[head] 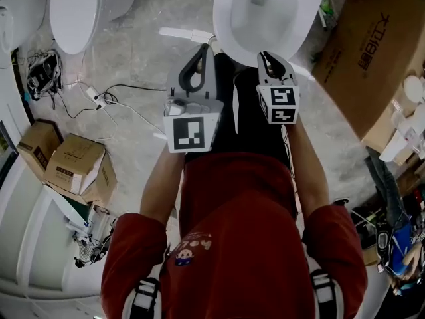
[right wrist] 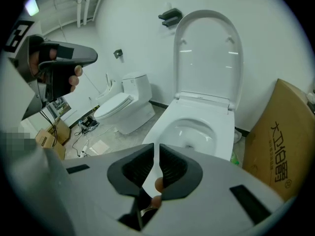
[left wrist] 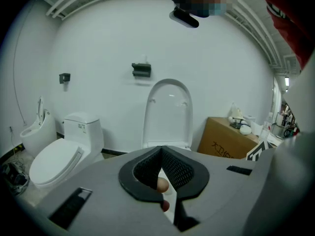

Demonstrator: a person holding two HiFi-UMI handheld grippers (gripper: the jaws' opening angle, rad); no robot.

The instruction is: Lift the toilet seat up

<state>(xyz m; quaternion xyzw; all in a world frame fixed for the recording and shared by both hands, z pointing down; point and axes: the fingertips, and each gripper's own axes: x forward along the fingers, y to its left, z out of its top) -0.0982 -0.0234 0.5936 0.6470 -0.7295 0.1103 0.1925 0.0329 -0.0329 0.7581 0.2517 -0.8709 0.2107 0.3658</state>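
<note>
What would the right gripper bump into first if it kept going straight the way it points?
Most likely the white toilet bowl. The right gripper points down at its open front rim, and nothing shows in between. How far away it is, the pictures don't tell.

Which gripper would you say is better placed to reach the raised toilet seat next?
Right, probably. The right gripper sits directly before the toilet bowl, with the raised toilet seat straight ahead; the left gripper is off to the bowl's left. Both are shut.
</note>
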